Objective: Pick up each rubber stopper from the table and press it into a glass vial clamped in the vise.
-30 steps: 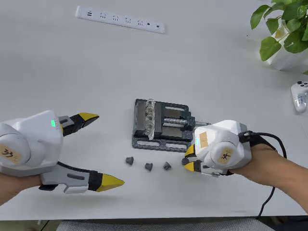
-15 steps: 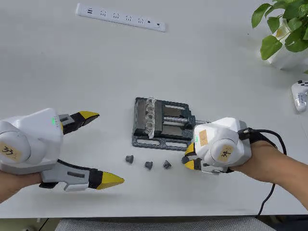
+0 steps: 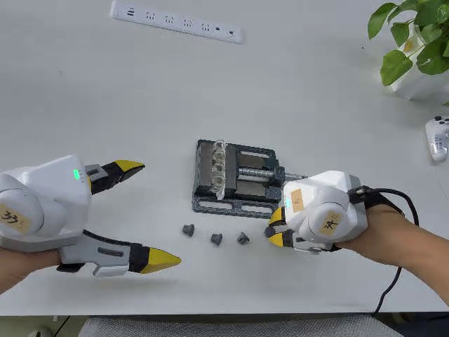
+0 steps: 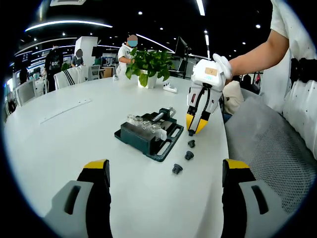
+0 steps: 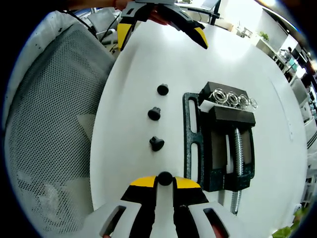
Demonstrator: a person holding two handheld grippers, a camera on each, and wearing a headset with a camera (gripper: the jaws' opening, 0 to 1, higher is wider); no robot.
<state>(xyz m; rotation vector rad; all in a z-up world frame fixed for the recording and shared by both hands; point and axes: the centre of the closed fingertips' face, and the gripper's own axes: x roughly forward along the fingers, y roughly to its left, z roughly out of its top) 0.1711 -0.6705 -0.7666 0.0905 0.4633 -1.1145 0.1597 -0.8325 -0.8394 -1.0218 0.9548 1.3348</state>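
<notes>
White desk [image 3: 105,91]; power strip [image 3: 175,24] along its far edge. Left claw [image 3: 158,214] spread wide, empty. Three loose stoppers [image 3: 217,239] in a row in front of the vise [image 3: 238,206], which clamps upright vials [image 3: 219,168]. Right claw [image 3: 272,230] clenched on a fourth stopper [image 5: 164,178], just right of the row. Potted plant [image 3: 414,42] far right. Room: open office, ceiling lights.
</notes>
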